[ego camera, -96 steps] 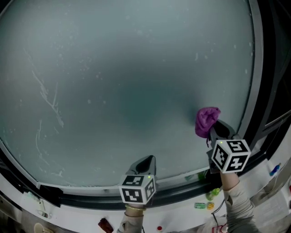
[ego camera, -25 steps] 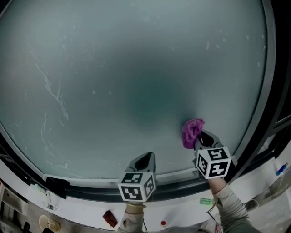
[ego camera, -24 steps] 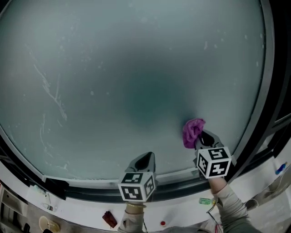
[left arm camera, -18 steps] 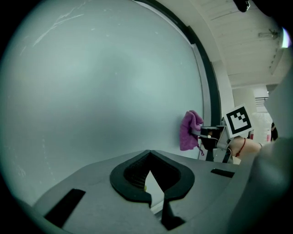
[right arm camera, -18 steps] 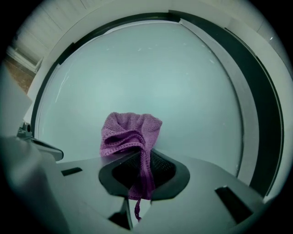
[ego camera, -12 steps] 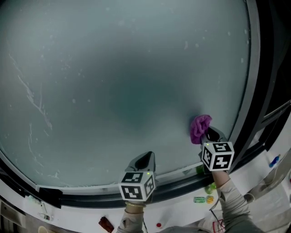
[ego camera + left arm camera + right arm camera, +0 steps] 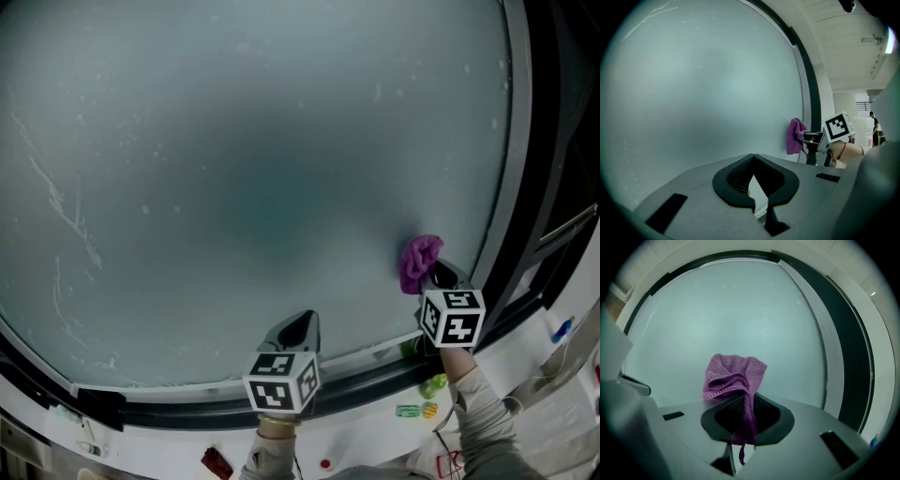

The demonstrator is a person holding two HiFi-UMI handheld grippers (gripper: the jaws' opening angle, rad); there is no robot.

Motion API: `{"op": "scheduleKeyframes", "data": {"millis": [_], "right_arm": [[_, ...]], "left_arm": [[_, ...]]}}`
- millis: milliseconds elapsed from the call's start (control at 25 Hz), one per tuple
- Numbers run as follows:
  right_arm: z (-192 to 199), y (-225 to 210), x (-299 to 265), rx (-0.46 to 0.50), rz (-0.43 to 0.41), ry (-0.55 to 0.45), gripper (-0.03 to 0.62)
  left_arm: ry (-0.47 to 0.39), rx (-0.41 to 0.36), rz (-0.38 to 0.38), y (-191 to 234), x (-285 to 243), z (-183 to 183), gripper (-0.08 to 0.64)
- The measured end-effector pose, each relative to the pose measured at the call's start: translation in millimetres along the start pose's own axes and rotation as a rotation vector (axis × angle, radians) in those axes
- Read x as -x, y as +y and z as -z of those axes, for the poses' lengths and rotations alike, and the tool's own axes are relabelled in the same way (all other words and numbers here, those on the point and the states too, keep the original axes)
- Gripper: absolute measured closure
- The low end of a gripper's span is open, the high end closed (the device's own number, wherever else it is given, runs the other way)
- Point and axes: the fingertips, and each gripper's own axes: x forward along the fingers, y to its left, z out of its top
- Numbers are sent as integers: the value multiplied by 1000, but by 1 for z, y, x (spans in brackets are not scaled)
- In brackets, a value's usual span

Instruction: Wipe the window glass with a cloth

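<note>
Cloth (image 7: 419, 262), purple and bunched into a wad, stands out beyond the tips of the right hand-held gripper (image 7: 435, 278), whose jaws are clamped on a narrow fold of it, with a thread hanging below. The wad appears to lie against the window glass (image 7: 253, 178), though contact cannot be confirmed. The dark window frame (image 7: 514, 216) runs just to this gripper's right. The left hand-held gripper (image 7: 298, 331) points at the lower glass well to the left of the right one; its jaws are together and hold nothing.

Hazards, as judged from this arrangement:
- Only a thin pinch of fabric is held, so a firm sideways stroke could drag the cloth out of the jaws.
- The wad is small, so if it folds aside under pressure, the hard jaw tips behind it could meet the glass.
- A stroke to the right could catch the cloth on the frame.
- Pale streaks (image 7: 66, 206) lie far to the left of both grippers, and the narrow wiping patch could miss them or leave unwiped bands.
</note>
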Motion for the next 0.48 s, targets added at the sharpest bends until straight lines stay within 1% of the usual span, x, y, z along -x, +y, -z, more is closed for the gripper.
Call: {"op": "scheduleKeyframes", "data": {"millis": [120,240,360,480], "right_arm": [[-2,3,4,-11,-11,-8,543],[-6,13,15,-22,-42,-23,543],[-12,30,28,-25,-86,-49,543],[-16,56,39,-35,-149,-67,543]], "left_arm": [[-1,3,-10,2,3,0,555],[-2,8,-24,7,8,1,555],[-3,13,-42,13,16,3,555],[-4,16,-62,19,25,4,555]]}}
